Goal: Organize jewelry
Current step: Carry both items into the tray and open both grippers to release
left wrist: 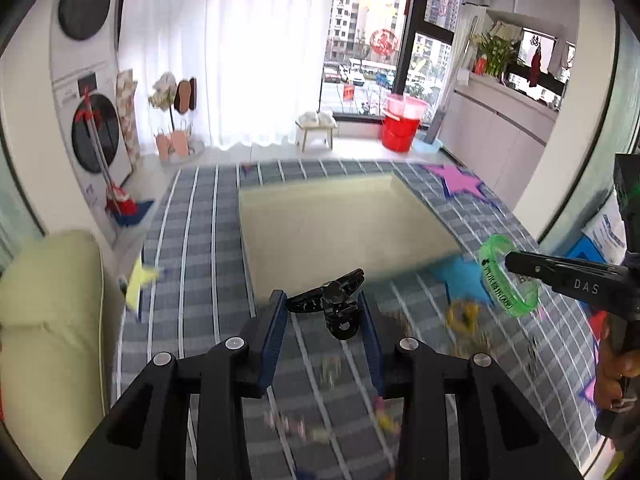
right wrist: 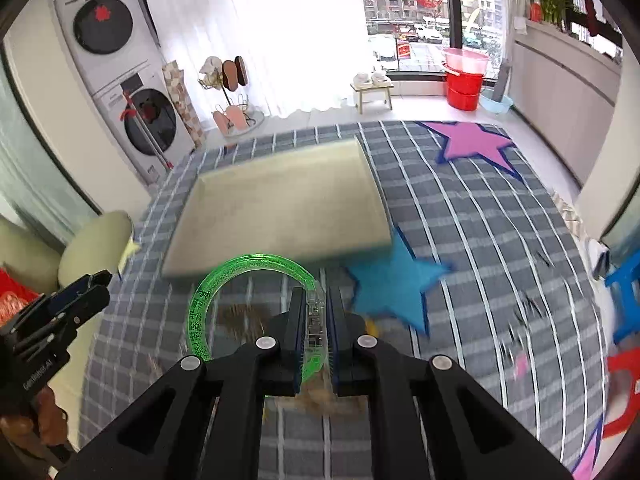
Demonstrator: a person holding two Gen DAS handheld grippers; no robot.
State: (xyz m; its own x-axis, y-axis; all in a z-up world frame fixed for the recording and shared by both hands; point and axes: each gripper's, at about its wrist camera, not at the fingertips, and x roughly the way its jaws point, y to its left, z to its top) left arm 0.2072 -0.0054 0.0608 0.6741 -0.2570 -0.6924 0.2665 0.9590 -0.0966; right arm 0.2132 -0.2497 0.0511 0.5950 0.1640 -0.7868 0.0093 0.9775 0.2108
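My left gripper [left wrist: 323, 307] is shut on a black hair claw clip [left wrist: 330, 302] and holds it above the checked cloth, just in front of the cream tray [left wrist: 340, 224]. My right gripper [right wrist: 316, 312] is shut on a green translucent bangle [right wrist: 224, 280], which hangs to the left of its fingers, near the tray's front edge [right wrist: 280, 208]. In the left wrist view the bangle [left wrist: 508, 280] and the right gripper's fingers [left wrist: 560, 272] show at the right. The left gripper also shows in the right wrist view [right wrist: 88, 284] at the far left.
Several small blurred jewelry pieces lie on the grey checked cloth [left wrist: 200, 280], among them a yellow piece [left wrist: 464, 316]. A blue star [right wrist: 396, 284] and a pink star [right wrist: 472, 140] mark the cloth. A cream cushion [left wrist: 48, 320] sits left. A blue stool [right wrist: 624, 296] stands right.
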